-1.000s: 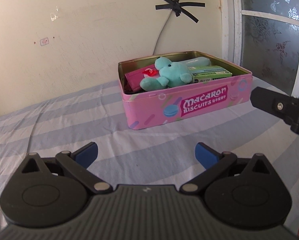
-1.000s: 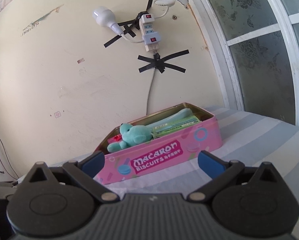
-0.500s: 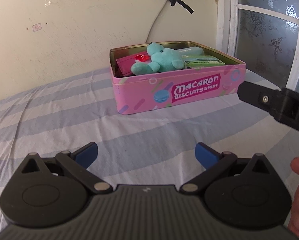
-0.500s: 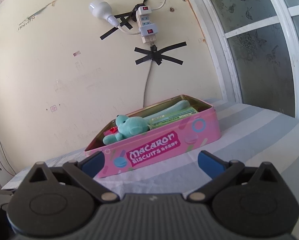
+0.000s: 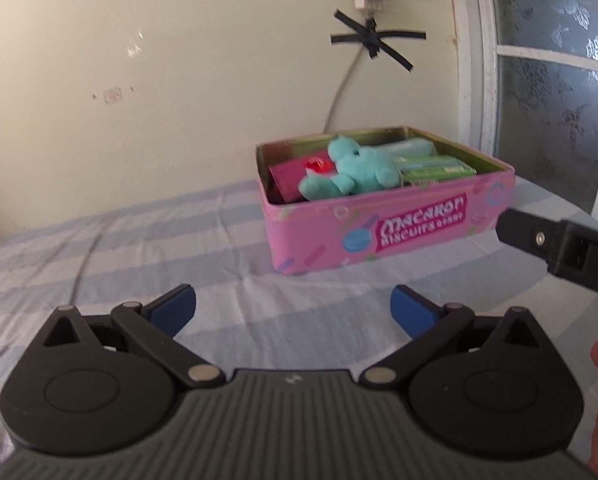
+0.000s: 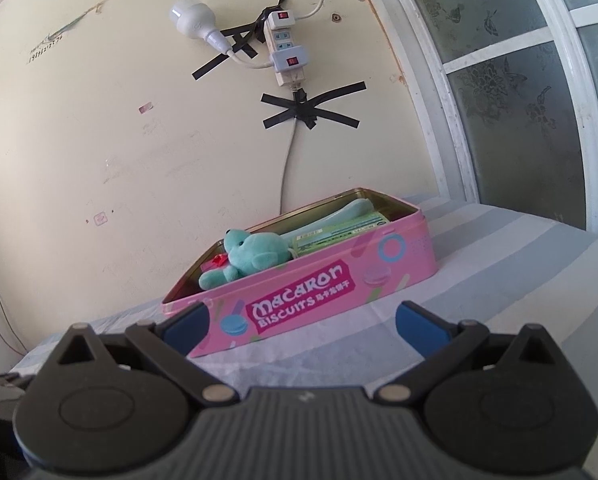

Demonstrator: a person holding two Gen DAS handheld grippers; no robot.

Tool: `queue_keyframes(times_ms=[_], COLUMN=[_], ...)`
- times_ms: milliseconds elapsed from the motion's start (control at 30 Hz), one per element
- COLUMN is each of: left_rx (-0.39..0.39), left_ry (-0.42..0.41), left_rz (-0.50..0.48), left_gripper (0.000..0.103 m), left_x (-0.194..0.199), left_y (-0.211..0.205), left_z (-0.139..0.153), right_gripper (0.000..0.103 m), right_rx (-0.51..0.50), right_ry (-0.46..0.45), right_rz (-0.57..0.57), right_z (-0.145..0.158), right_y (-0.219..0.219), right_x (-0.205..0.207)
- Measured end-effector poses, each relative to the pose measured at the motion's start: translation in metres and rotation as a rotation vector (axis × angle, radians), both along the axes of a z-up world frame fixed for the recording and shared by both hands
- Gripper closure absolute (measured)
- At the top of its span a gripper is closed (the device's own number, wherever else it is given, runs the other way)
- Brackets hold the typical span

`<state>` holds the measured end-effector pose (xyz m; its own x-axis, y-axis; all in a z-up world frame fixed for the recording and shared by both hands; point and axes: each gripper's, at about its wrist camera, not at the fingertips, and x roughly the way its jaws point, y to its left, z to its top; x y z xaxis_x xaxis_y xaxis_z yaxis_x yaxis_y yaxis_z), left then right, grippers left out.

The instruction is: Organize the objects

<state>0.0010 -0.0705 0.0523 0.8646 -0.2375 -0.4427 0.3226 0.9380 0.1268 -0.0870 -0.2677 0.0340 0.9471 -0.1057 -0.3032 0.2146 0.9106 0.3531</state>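
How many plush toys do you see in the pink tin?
1. A teal plush bear lies at the left end of the pink tin, over the other items; the tin's wall may hide more.

Cream wall (image 6: 99, 140), taped power strip (image 6: 285, 46), frosted window (image 6: 511, 112), striped bedsheet (image 5: 139, 248)

1. My left camera sits on the left gripper (image 5: 293, 309). It looks forward over the striped bed sheet (image 5: 119, 248) toward the wall (image 5: 139, 80).
2. From there the pink tin (image 5: 387, 224) is ahead and a bit to the right, not far off. I look down into it a little.
3. My right camera sits on the right gripper (image 6: 301, 322). It is lower and very near the tin (image 6: 319, 288), and it tilts up at the wall.
4. Both cameras see the tin, the black tape cross (image 5: 373, 42) (image 6: 309, 106) and the window (image 5: 551, 80) (image 6: 519, 100).
5. My left camera also sees part of the right gripper at its right edge.
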Motion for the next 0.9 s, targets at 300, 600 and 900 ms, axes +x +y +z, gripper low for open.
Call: queue_keyframes(times_ms=[300, 600, 900], left_rx=[0.055, 0.033, 0.019], left_ry=[-0.013, 0.129, 0.200], left_rz=[0.087, 0.060, 0.043], left_gripper=[0.000, 0.000, 0.000], left_x=[0.000, 0.006, 0.011], left_y=[0.001, 0.004, 0.005], left_z=[0.015, 0.008, -0.002], right_gripper=[0.000, 0.000, 0.000], right_rx=[0.012, 0.005, -0.003], right_ry=[0.001, -0.002, 0.019], right_rz=[-0.011, -0.009, 0.006], right_z=[-0.002, -0.001, -0.005], right_y=[-0.002, -0.001, 0.003], right_x=[0.002, 0.003, 0.007])
